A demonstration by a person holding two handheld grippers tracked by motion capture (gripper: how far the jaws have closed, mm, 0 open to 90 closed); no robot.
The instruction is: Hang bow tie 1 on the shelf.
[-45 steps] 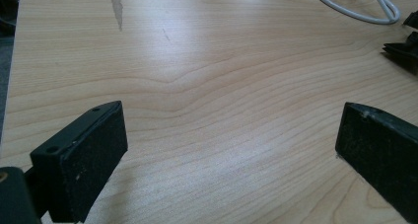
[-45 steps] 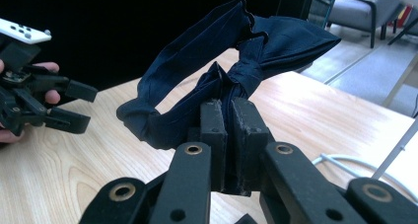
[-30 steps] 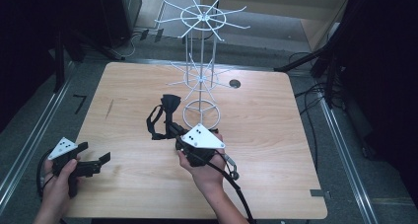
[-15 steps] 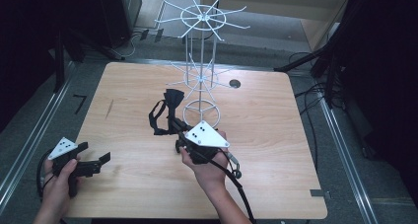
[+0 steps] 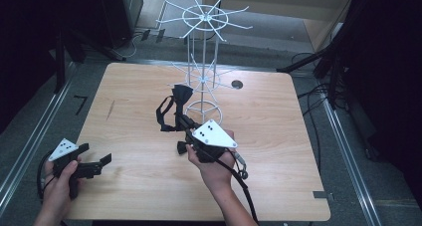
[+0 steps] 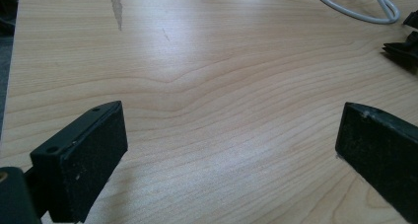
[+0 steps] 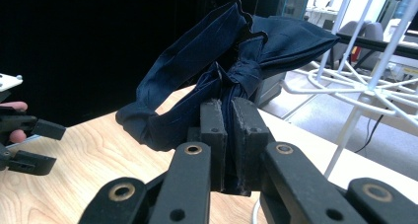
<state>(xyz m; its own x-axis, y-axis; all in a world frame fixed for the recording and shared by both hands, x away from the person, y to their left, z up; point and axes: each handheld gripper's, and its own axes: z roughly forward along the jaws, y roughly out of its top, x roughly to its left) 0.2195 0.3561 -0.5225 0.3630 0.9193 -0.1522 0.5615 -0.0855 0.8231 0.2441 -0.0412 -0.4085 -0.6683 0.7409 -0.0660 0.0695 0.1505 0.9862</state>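
Dark navy bow tie [image 7: 231, 76], bearing no readable writing, sits pinched between the right gripper [image 7: 226, 135]'s pressed-together pads, lifted slightly higher than a second ago beside the white wire rack [image 5: 203, 81]. The left gripper [image 6: 226, 150] hovers spread over the table [image 6: 207, 61].

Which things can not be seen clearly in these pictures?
- Bow tie: right gripper view, its lower part is hidden between the right gripper's fingers.
- White wire rack: right gripper view cuts off its top.
- Left gripper: left gripper view's edge cuts off its fingers.
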